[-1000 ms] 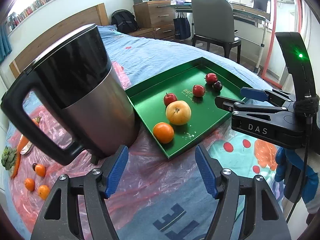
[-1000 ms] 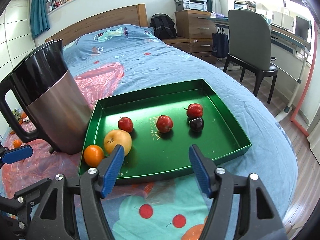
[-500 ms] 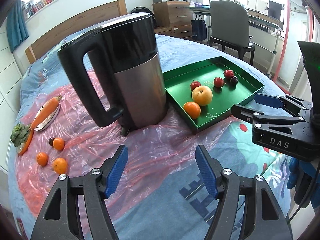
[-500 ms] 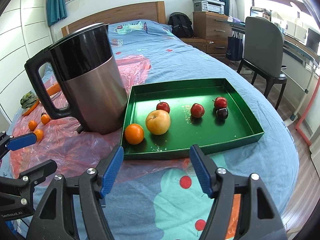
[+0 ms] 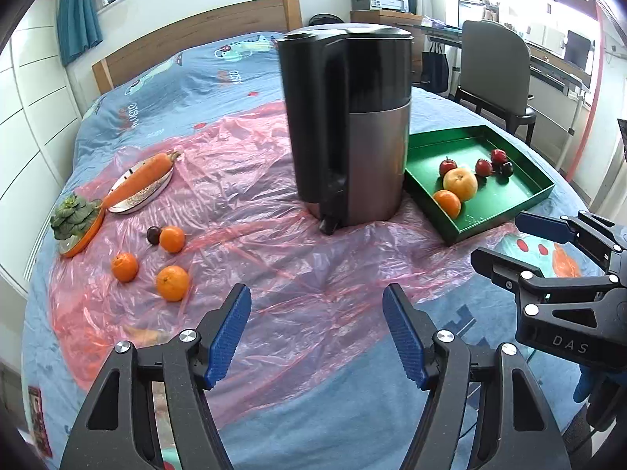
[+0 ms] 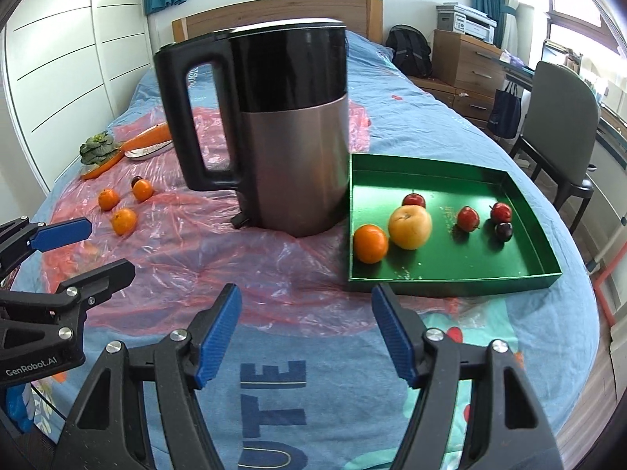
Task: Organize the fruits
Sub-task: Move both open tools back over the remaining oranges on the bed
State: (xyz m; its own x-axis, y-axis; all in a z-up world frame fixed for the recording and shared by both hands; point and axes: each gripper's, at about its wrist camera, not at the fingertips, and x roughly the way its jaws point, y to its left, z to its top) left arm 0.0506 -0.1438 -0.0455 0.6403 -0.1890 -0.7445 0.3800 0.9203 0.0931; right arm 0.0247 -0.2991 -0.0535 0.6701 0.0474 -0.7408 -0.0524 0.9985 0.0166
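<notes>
A green tray (image 5: 505,211) (image 6: 521,274) lies on the bed at the right. It holds an orange (image 6: 370,243), a yellow apple (image 6: 410,227), small red fruits (image 6: 468,218) and a dark plum (image 6: 503,231). Three oranges (image 5: 172,282) (image 6: 124,221) and a dark plum (image 5: 153,235) lie loose on pink plastic at the left. My left gripper (image 5: 316,337) is open and empty, above the plastic sheet. My right gripper (image 6: 305,337) is open and empty, in front of the tray and kettle.
A tall black and steel kettle (image 5: 347,125) (image 6: 274,129) stands between the loose fruit and the tray. A carrot on a plate (image 5: 141,180) and a leafy vegetable (image 5: 74,215) lie at the far left. A chair (image 6: 560,117) and desk stand beyond the bed.
Both grippers have pulled back and swung left from the tray. The kettle and the loose oranges on the left have come into fuller view. Both stay open.
</notes>
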